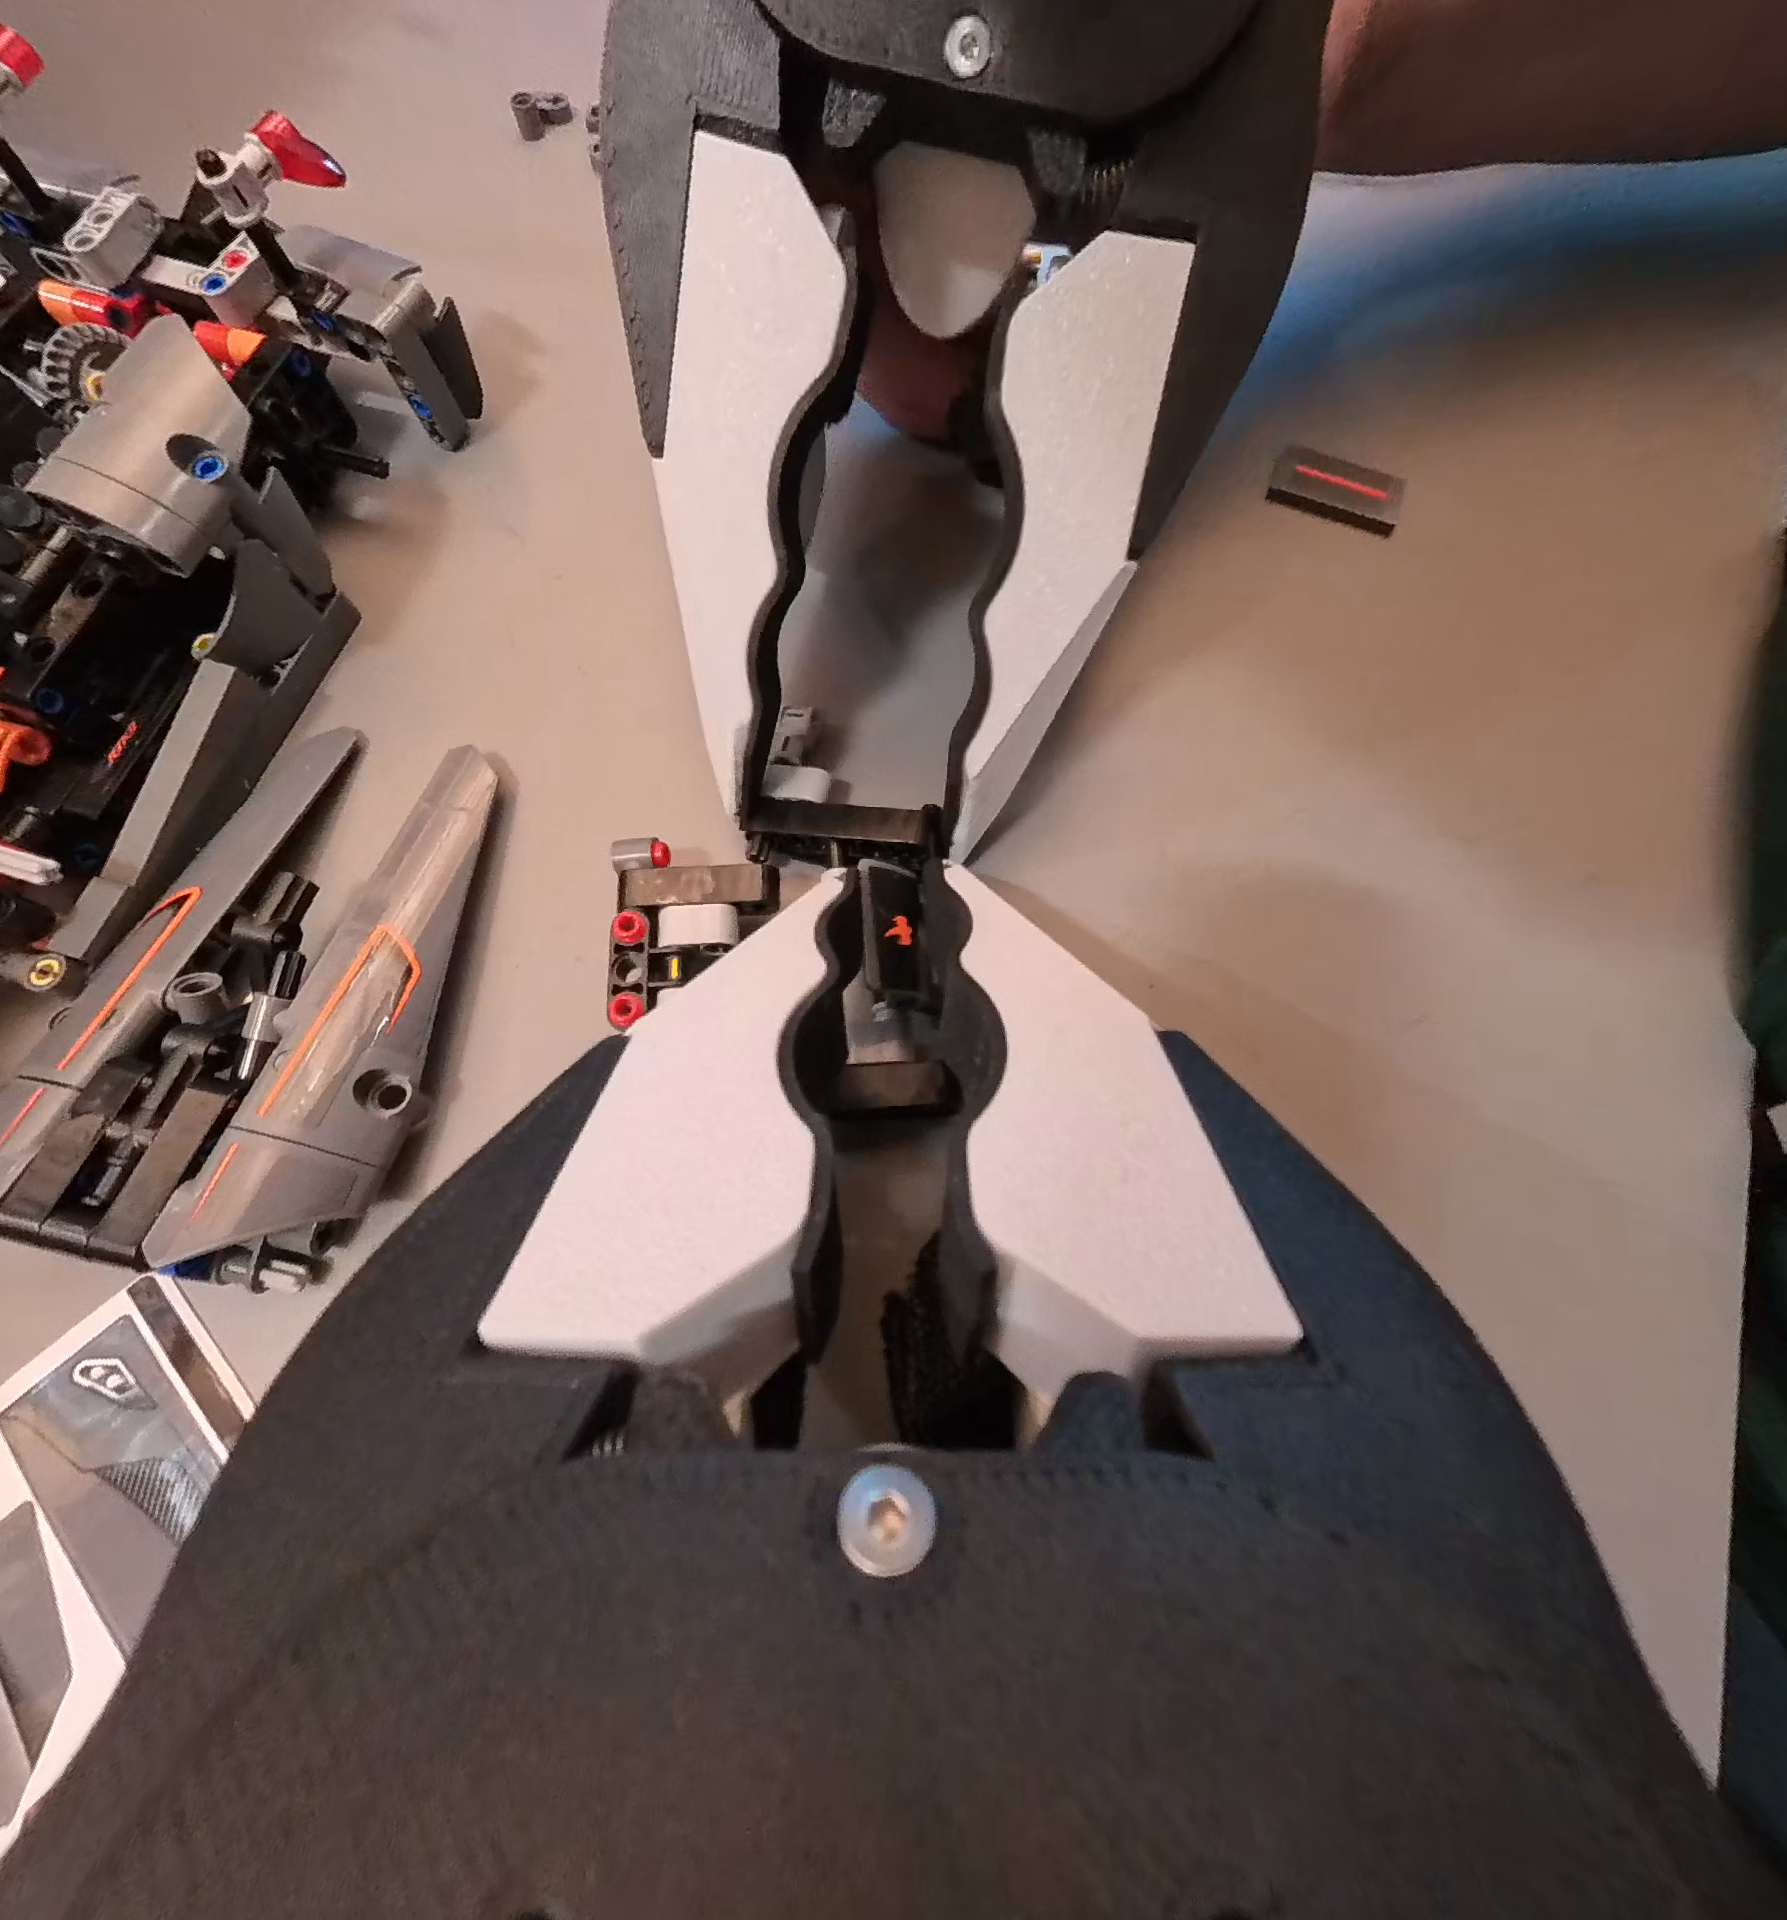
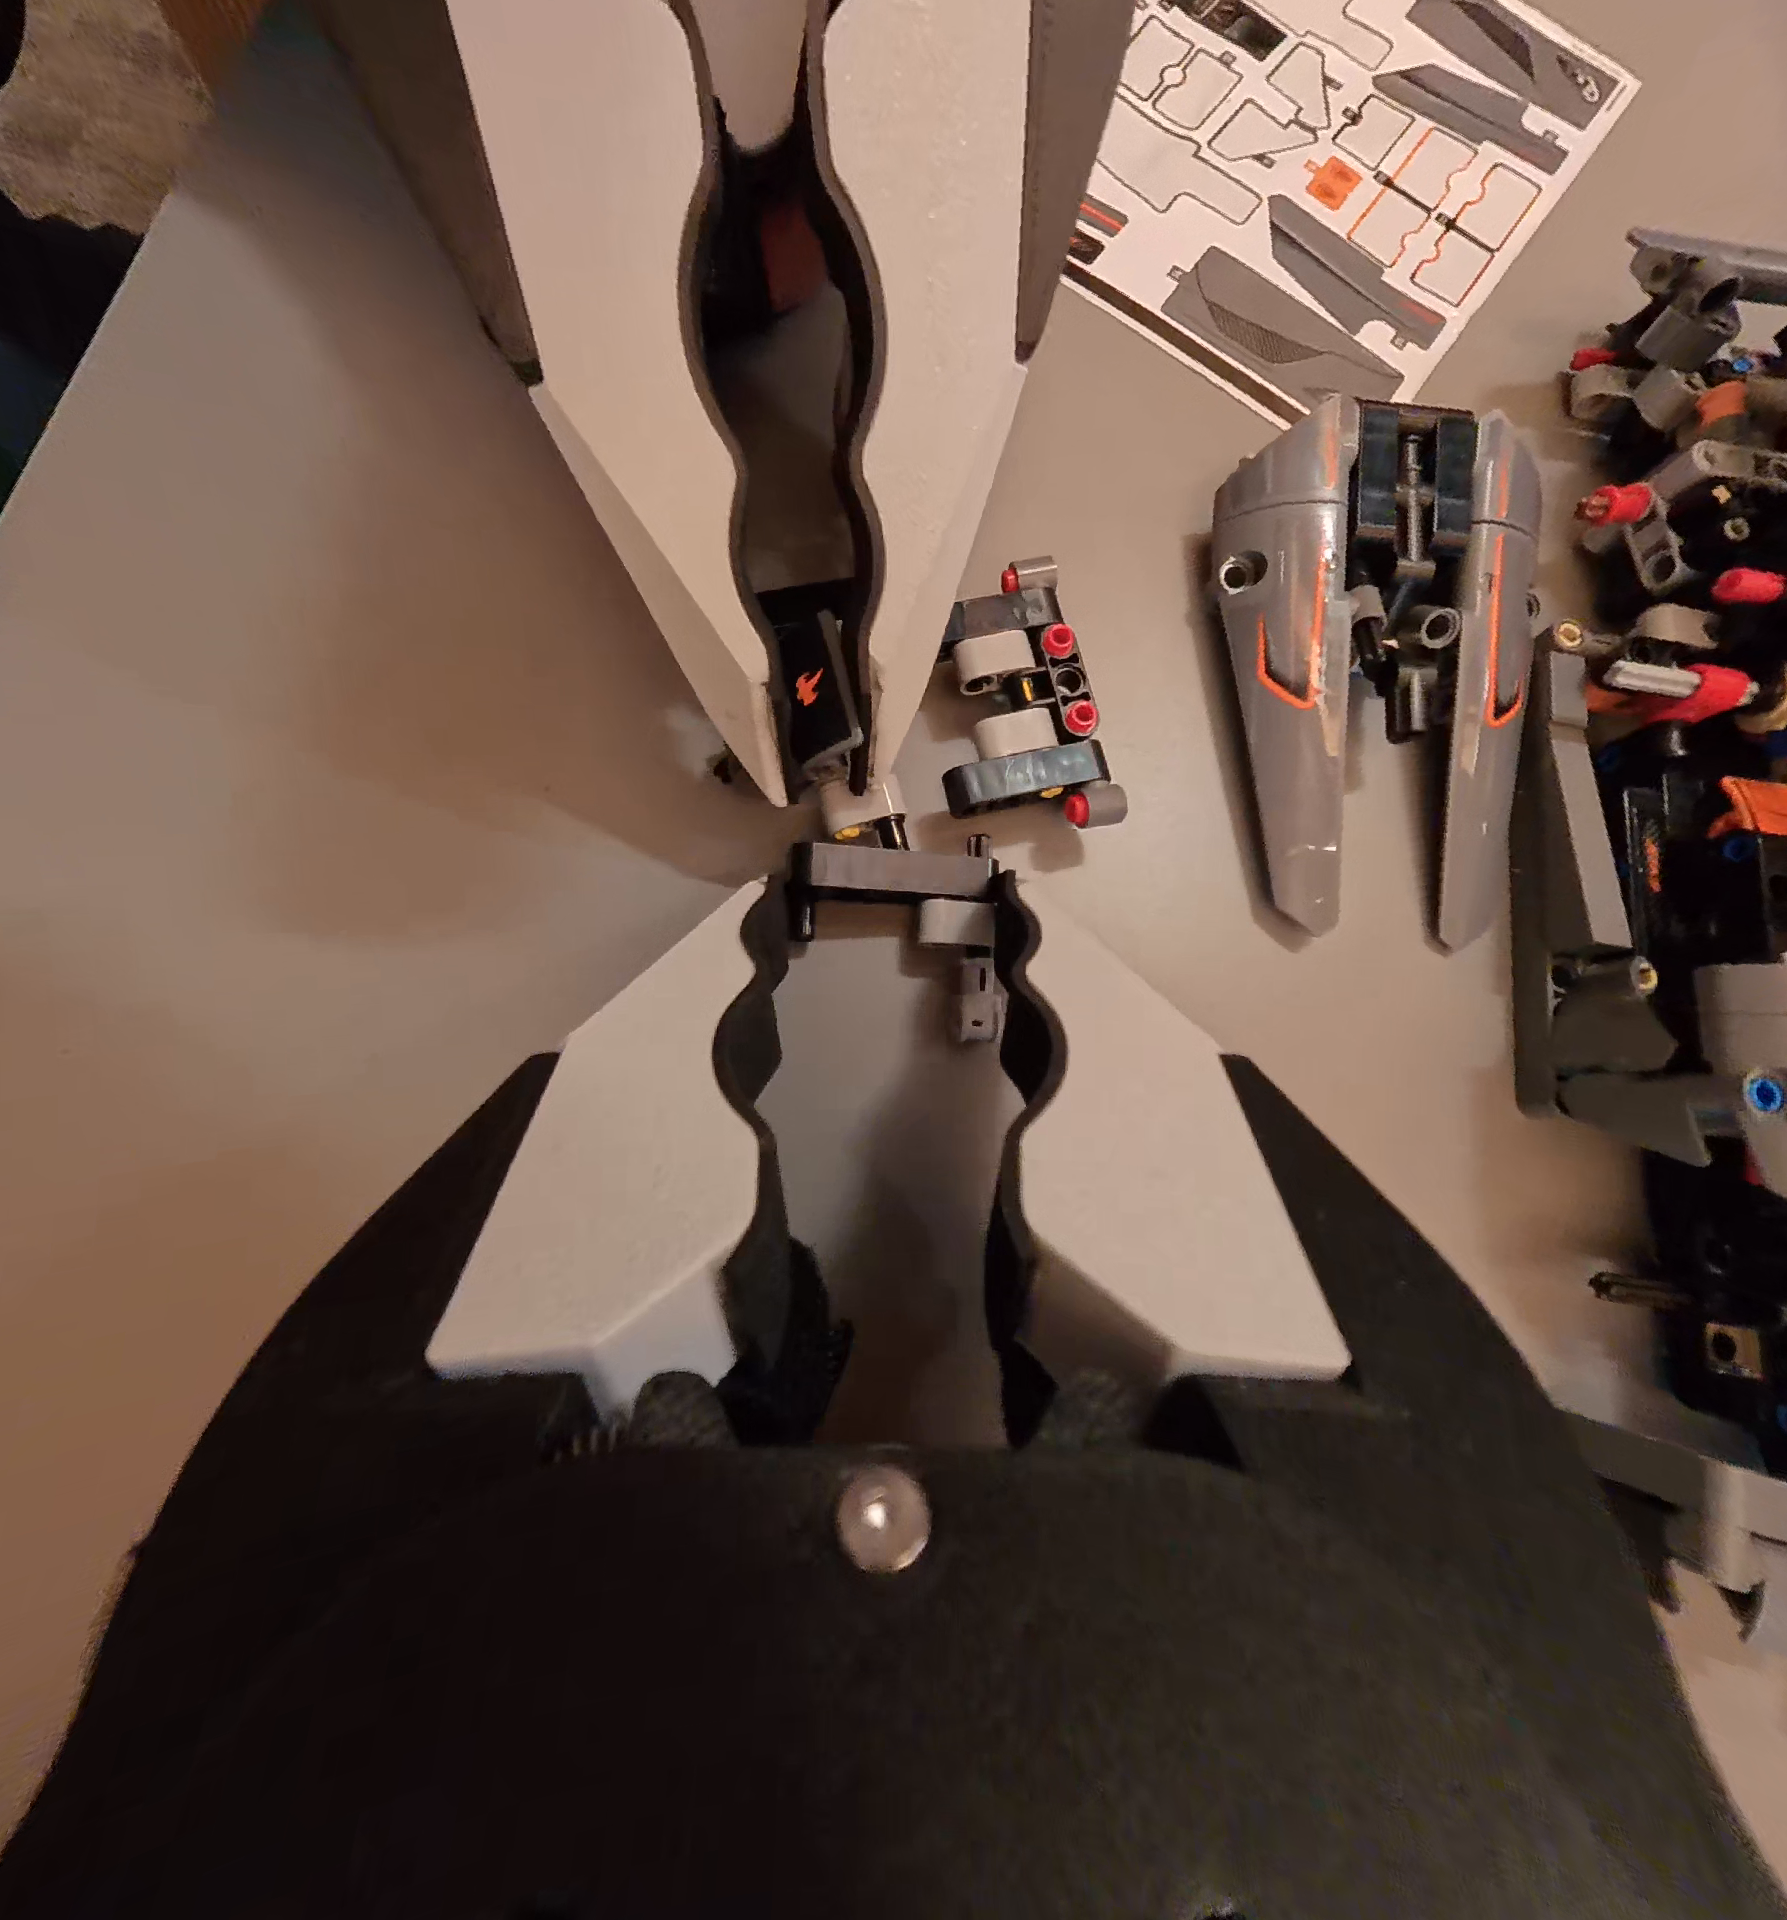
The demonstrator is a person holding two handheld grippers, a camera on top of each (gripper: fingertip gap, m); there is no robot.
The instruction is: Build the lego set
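Two grippers meet tip to tip at frame centre, joining small lego parts above the table.

The left gripper (image 1: 889,935) is nearly closed, pinching a glossy black tile piece (image 1: 894,935) with an orange mark. The right gripper (image 2: 894,904), moderately open, clamps a flat black beam (image 2: 894,868) across its tips. To seat the grey pin (image 2: 858,810), I'd line it up squarely and press straight. The angular grey-and-orange car body (image 2: 1377,665) lies at the right of the right wrist view, its surface smooth.
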